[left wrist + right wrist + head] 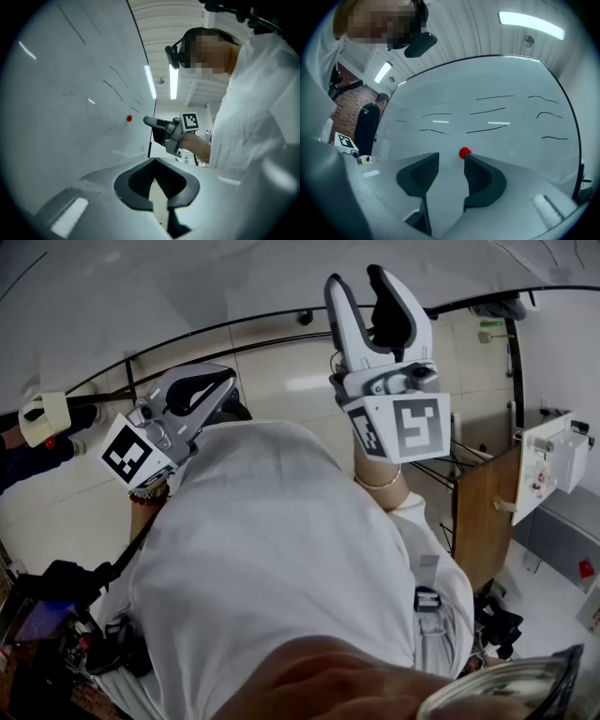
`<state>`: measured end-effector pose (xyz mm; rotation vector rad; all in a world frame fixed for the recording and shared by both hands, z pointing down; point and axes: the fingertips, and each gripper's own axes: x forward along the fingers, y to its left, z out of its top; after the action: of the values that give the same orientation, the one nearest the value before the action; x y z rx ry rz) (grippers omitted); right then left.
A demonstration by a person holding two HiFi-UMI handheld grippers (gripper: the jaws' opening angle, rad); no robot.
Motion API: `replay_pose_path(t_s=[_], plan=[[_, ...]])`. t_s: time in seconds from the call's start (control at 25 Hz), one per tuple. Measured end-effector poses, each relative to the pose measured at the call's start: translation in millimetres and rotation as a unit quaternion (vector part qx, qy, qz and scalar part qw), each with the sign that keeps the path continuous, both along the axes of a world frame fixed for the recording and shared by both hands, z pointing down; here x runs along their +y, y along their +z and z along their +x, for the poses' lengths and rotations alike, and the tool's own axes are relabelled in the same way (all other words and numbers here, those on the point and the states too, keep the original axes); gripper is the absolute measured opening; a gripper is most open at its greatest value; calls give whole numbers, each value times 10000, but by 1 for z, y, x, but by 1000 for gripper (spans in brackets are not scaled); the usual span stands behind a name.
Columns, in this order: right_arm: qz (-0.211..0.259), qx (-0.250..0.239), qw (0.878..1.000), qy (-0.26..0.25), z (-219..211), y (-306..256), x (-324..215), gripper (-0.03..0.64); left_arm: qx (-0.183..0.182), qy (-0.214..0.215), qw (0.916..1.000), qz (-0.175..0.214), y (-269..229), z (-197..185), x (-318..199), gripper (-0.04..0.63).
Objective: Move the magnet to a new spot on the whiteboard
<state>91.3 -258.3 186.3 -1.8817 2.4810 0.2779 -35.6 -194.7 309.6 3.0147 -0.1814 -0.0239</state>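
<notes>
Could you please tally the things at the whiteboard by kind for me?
Red magnet: 1
Whiteboard: 1
Grippers: 2, the left gripper and the right gripper
Total: 4

The white and grey right gripper (pixel 358 279) points up at the big pale whiteboard (pixel 141 296). Its two jaws are apart, with nothing between them. The white and grey left gripper (pixel 225 382) is lower, near the board's dark edge, jaws together. Below both is the person's white shirt (pixel 281 568). A brown wooden panel (pixel 483 521) stands at the right.
</notes>
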Motion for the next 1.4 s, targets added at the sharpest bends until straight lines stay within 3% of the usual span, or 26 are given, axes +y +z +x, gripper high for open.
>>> replay_pose_path(t_s=[0.16, 0.4, 0.6, 0.76, 1.0, 1.2, 1.28, 1.4], plan=[[192, 244, 9989, 357, 21, -16, -10, 164, 68, 313, 9994, -88, -4, 18, 12, 6], [274, 313, 9935, 1061, 4, -11, -71, 163, 307, 771, 9965, -111, -10, -16, -39, 6], [387, 216, 9911, 1253, 1, -3, -83, 143, 255, 1148, 9929, -194, 2, -29, -58, 6], [346, 445, 9904, 1266, -17, -1, -88, 120, 298, 1562, 9865, -388, 3, -33, -68, 6], [877, 319, 9916, 899, -15, -24, -78, 122, 42, 2284, 9728, -391, 12, 3, -46, 6], [831, 275, 9909, 1021, -4, -5, -55, 123, 81, 2762, 9605, -343, 19, 37, -34, 6], [804, 128, 9905, 1105, 4, -3, -40, 123, 29, 2822, 9587, -352, 20, 43, -25, 6], [725, -185, 9917, 1041, 20, 9, -14, 123, -82, 2674, 9627, -400, 31, 56, -7, 6]])
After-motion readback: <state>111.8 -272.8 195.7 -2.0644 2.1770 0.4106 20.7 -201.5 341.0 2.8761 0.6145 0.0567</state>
